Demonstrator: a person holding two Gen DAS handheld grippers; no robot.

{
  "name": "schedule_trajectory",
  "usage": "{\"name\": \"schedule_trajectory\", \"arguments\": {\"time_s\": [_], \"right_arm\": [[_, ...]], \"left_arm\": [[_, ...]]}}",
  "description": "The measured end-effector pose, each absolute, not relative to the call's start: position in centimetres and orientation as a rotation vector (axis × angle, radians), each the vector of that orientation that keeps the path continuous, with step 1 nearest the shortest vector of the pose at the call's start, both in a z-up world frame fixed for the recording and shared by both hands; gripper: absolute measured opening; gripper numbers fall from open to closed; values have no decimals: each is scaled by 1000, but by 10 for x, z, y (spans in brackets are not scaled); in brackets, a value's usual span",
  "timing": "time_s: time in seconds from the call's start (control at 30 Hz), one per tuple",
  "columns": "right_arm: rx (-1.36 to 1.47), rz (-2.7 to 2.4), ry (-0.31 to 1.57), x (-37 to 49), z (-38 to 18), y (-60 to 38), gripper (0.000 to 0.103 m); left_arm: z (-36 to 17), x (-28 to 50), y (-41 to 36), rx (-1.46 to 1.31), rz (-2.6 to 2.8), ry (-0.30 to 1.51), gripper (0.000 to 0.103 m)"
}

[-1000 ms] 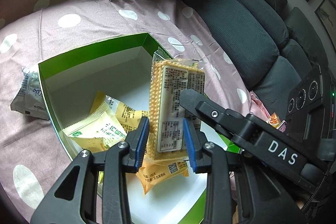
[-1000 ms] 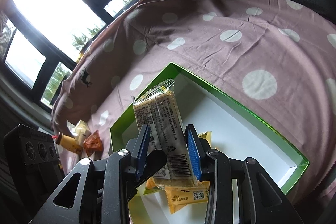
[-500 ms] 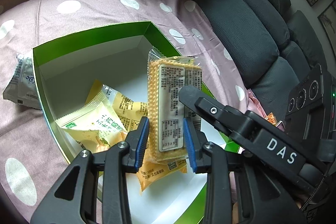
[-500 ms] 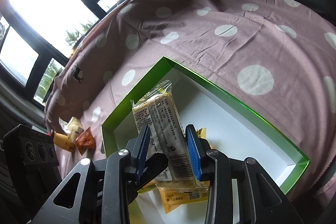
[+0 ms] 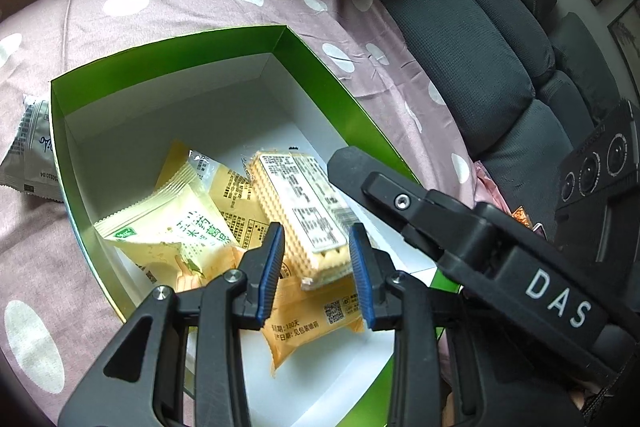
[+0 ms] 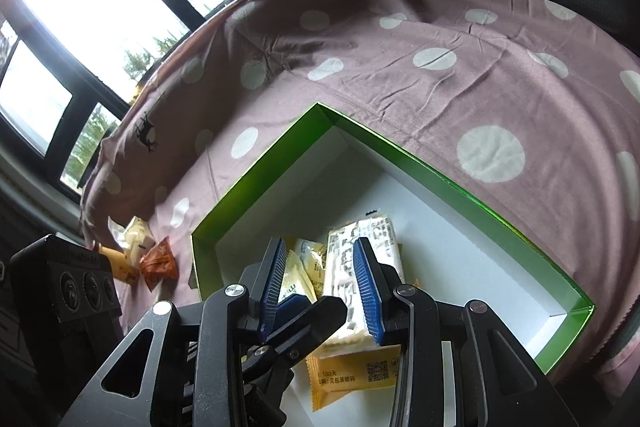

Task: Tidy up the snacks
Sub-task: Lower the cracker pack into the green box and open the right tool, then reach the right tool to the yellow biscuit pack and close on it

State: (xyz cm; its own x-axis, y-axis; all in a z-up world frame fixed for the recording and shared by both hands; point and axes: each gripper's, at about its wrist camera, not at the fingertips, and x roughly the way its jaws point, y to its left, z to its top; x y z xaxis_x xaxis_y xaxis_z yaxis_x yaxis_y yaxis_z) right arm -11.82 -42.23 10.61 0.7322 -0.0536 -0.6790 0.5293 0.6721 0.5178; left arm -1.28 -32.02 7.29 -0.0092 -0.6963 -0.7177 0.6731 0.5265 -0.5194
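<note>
Both tongs stood part-open and empty: left gripper (image 5: pixel 316 269), right gripper (image 6: pixel 320 285). The cracker pack (image 5: pixel 298 215), gripped between them a second before, had dropped into the green box (image 5: pixel 168 57) onto the yellow packets (image 5: pixel 308 319). Loose snacks (image 6: pixel 148 259) remained outside on the spotted cloth (image 6: pixel 440 79).
</note>
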Motion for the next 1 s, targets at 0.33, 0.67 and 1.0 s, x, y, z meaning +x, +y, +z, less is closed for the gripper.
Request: {"name": "schedule_trajectory", "arguments": {"time_s": [0.33, 0.67, 1.0], "right_arm": [[767, -442, 699, -119, 104, -425, 39], [753, -430, 681, -116, 111, -416, 39], [685, -458, 698, -109, 119, -398, 41]], "left_arm": [[85, -14, -303, -46, -1057, 1088, 34], [92, -18, -282, -60, -1031, 1047, 39], [108, -16, -203, -181, -925, 961, 72]]}}
